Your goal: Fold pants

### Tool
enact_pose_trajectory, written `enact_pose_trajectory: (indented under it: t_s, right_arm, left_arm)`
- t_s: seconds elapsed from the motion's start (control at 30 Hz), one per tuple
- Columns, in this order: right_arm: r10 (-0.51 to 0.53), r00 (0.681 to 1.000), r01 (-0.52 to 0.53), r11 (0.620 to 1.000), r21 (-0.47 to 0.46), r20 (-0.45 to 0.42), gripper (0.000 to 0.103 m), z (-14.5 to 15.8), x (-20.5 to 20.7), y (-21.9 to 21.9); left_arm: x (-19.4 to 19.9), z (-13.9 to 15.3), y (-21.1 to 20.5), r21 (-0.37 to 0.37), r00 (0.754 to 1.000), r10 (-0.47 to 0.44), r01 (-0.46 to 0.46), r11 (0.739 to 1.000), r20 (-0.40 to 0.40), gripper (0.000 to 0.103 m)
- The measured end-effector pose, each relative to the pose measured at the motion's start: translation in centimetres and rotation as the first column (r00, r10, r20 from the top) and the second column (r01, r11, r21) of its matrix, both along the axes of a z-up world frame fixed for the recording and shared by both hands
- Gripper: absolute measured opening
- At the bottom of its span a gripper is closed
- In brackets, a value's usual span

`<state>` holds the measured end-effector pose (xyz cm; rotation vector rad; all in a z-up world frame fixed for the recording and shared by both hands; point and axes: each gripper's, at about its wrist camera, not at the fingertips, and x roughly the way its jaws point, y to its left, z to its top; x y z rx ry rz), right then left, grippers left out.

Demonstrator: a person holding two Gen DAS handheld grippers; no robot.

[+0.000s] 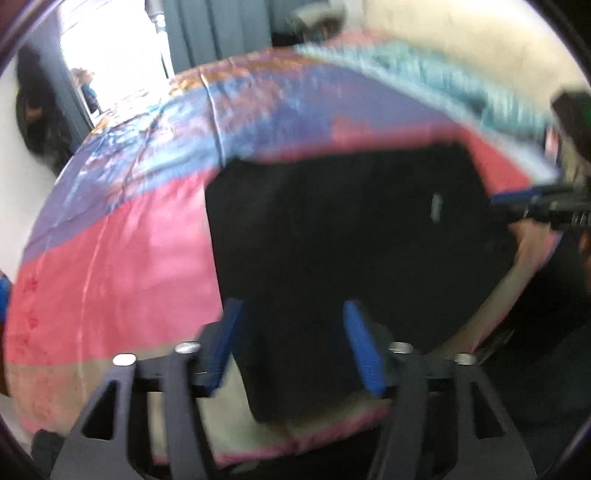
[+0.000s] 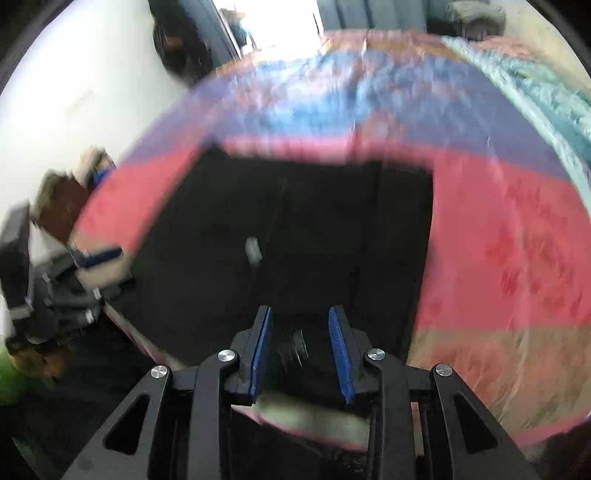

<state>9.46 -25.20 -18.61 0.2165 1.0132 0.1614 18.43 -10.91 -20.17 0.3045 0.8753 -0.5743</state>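
Observation:
The black pants (image 1: 351, 240) lie folded into a flat rectangle on a bed; they also fill the middle of the right wrist view (image 2: 295, 229). A small white tag (image 1: 436, 207) shows on the cloth. My left gripper (image 1: 291, 314) is open and empty above the near edge of the pants. My right gripper (image 2: 301, 321) is open and empty above the near edge too. The right gripper reaches in at the right edge of the left wrist view (image 1: 524, 201). The left gripper shows at the left of the right wrist view (image 2: 92, 258). Both views are blurred.
The bed has a pink, purple and blue patterned cover (image 1: 110, 258) with a beige band at the near edge. A teal knitted blanket (image 1: 443, 81) lies along the bed's far right side. Grey curtains (image 1: 214, 33) and a bright window are behind.

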Motion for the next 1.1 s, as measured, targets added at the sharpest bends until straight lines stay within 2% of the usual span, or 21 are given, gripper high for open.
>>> enact_pose_trajectory:
  t_s: [0.07, 0.13, 0.2, 0.27, 0.33, 0.37, 0.4, 0.47, 0.6, 0.8, 0.87, 0.93, 1.0, 1.03, 1.1]
  right_arm:
    - [0.020, 0.998, -0.019, 1.000, -0.023, 0.052, 0.034, 2.2, 1.6, 0.1]
    - [0.054, 0.994, -0.048, 0.997, -0.055, 0.100, 0.034, 4.1, 4.4, 0.3]
    - [0.075, 0.990, -0.067, 0.995, -0.067, 0.118, 0.035, 3.9, 6.9, 0.5]
    - [0.068, 0.994, -0.062, 0.995, -0.081, 0.080, 0.035, 1.7, 9.2, 0.5]
    - [0.026, 1.000, -0.027, 0.994, -0.107, -0.011, 0.035, -2.1, 10.1, -0.3]
    - [-0.007, 1.000, 0.004, 0.995, -0.102, -0.028, 0.035, -4.2, 10.4, -1.1]
    - [-0.021, 1.000, 0.022, 0.997, -0.073, 0.006, 0.035, -4.6, 10.2, -1.4]
    - [-0.046, 0.998, 0.047, 0.998, -0.035, 0.031, 0.035, -4.0, 9.5, -1.9]
    - [-0.048, 0.997, 0.054, 0.993, -0.106, 0.060, 0.039, -1.6, 7.5, -1.6]
    - [0.027, 0.990, -0.008, 0.991, -0.135, 0.140, 0.039, 1.6, -1.3, 1.1]
    - [0.040, 0.989, -0.021, 0.991, -0.131, 0.140, 0.039, 1.2, -3.2, 2.3]
    - [0.019, 0.997, -0.010, 0.994, -0.109, 0.079, 0.039, -0.9, -4.5, 3.1]
    - [-0.049, 0.999, 0.048, 0.997, -0.054, -0.023, 0.037, -4.0, -4.9, 2.5]
    - [-0.092, 0.995, 0.092, 0.996, 0.000, -0.046, 0.036, -5.2, -5.4, 1.9]
    - [-0.146, 0.989, 0.147, 0.988, 0.040, -0.026, 0.034, -5.0, -6.2, 1.3]
  left_arm:
    - [3.2, 2.5, -0.1, -0.079, 0.998, 0.059, -0.057, 0.995, 0.027, 0.084]
    - [6.1, 3.1, -0.9, -0.099, 0.995, 0.100, -0.098, 0.990, 0.019, 0.084]
    - [9.1, 2.4, -1.9, -0.101, 0.990, 0.139, -0.139, 0.985, -0.009, 0.084]
    - [11.6, -0.1, -2.8, -0.050, 0.980, 0.183, -0.186, 0.981, -0.073, 0.084]
    - [12.8, -3.5, -3.6, 0.037, 0.967, 0.208, -0.205, 0.978, -0.146, 0.083]
    - [12.8, -4.8, -3.8, 0.070, 0.963, 0.209, -0.200, 0.977, -0.172, 0.083]
    - [12.6, -5.4, -3.8, 0.071, 0.962, 0.205, -0.195, 0.978, -0.181, 0.083]
    - [11.1, -4.7, -2.9, 0.036, 0.965, 0.211, -0.208, 0.978, -0.157, 0.084]
    - [7.7, -2.3, -1.2, 0.015, 0.979, 0.176, -0.175, 0.984, -0.107, 0.084]
    - [3.7, -1.2, 1.3, -0.017, 0.982, 0.168, -0.170, 0.985, -0.090, 0.085]
    - [2.4, -1.7, 1.6, -0.008, 0.980, 0.175, -0.177, 0.984, -0.095, 0.085]
    - [1.7, -3.0, 1.3, 0.014, 0.978, 0.167, -0.166, 0.986, -0.124, 0.085]
    - [1.2, -4.3, 0.8, 0.063, 0.974, 0.169, -0.161, 0.985, -0.149, 0.085]
    - [0.9, -4.7, 0.9, 0.072, 0.972, 0.175, -0.165, 0.984, -0.159, 0.085]
    - [0.5, -4.1, 1.4, 0.047, 0.969, 0.189, -0.184, 0.982, -0.161, 0.085]
